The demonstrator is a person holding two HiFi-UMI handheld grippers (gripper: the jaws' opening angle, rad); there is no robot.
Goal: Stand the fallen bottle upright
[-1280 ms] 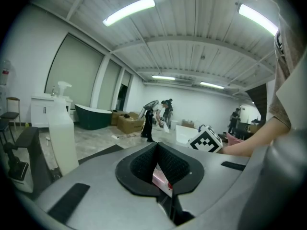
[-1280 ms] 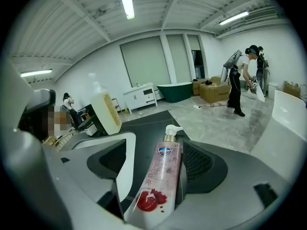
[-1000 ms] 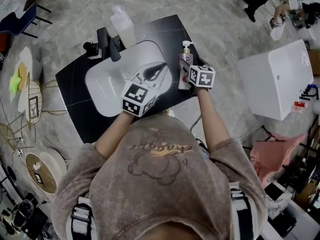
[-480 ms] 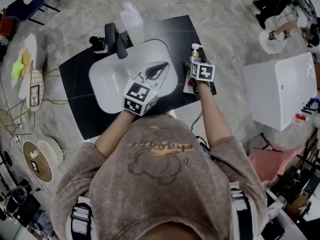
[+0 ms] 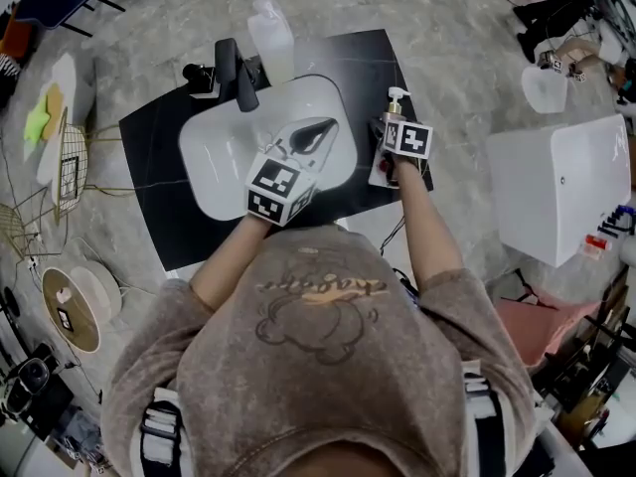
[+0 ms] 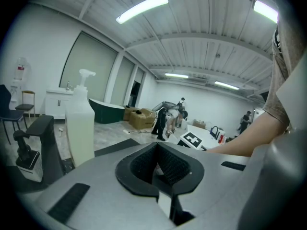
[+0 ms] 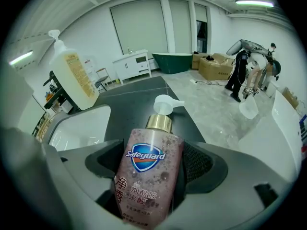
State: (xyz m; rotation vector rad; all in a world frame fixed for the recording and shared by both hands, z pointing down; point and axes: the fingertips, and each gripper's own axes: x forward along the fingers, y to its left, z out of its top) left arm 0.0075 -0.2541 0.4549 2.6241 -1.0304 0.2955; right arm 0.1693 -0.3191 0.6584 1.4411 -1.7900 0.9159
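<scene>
Safeguard soap bottle [image 7: 149,159] upright between the jaws of my right hand-held gripper [image 7: 152,169]
It stands on the black surface [image 5: 159,157] beside the sink basin [image 5: 214,157]. The jaws have just been opening and flank it, released. My left hand-held gripper [image 6: 160,169] hangs clenched and empty over the basin.

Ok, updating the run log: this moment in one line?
right tool: jaws just opening, soap bottle upright between | left tool: shut, empty

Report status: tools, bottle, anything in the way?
Left tool shut, empty, over sink. Right tool jaws just opened wider, bottle between them. It stands upright on counter beside sink. Nothing crowding it; big dispenser stands apart by faucet.
</scene>
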